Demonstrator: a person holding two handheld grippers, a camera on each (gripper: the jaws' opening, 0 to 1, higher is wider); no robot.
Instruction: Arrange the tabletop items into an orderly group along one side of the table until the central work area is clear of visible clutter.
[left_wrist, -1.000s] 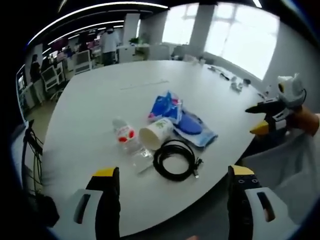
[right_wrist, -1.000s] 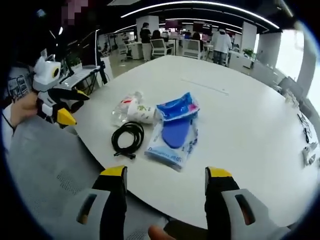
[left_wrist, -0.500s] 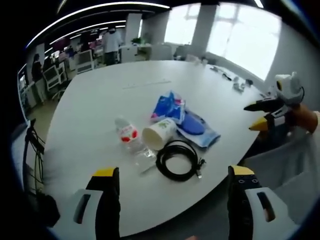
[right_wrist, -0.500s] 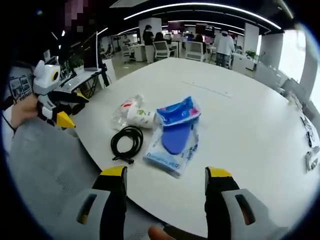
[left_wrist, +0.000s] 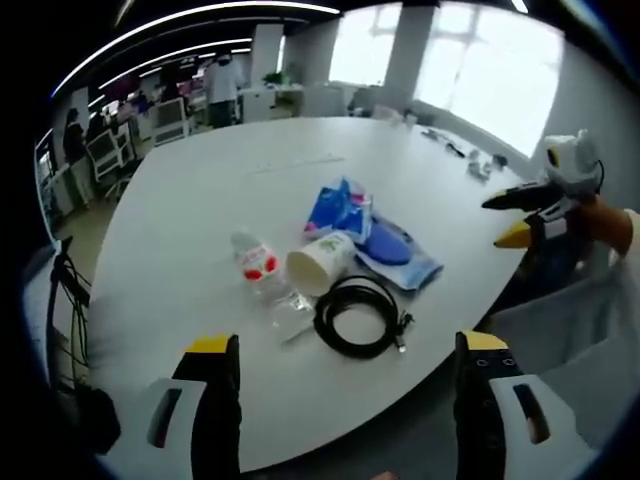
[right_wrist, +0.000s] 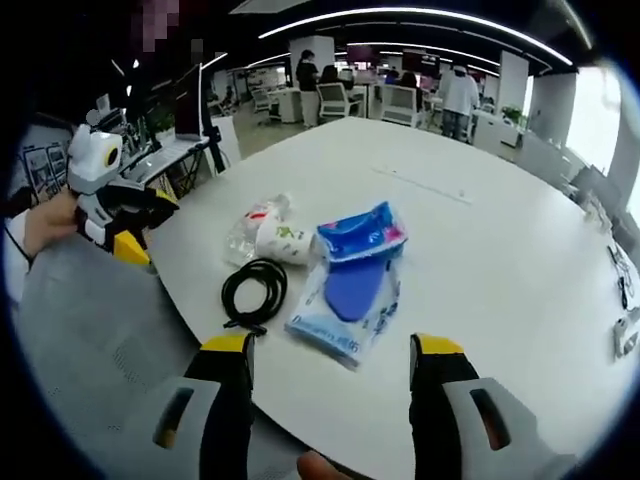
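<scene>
We take the coiled black cable (left_wrist: 358, 316) as our landmark: it lies near the table's (left_wrist: 200, 210) close edge. Touching it on the far side is a tipped paper cup (left_wrist: 320, 263), with a crushed clear water bottle (left_wrist: 262, 277) just beside the cup. Beyond the cable, a blue plastic package (left_wrist: 395, 250) lies flat, and a crumpled blue wrapper (left_wrist: 338, 209) sits against the cup.

Over the last second none of these things has moved against the others. What changed is our viewpoint: in the right gripper view the cluster (right_wrist: 300, 260) sits a little lower and nearer, and the left gripper (right_wrist: 130, 225) at the left of that view has edged closer to the table's rim. In the left gripper view the right gripper (left_wrist: 522, 215) has lifted slightly.

We judge sorting has not begun; we are only closing in. Both grippers' own jaws stand wide apart, holding nothing, off the table's near edge from the cable.
</scene>
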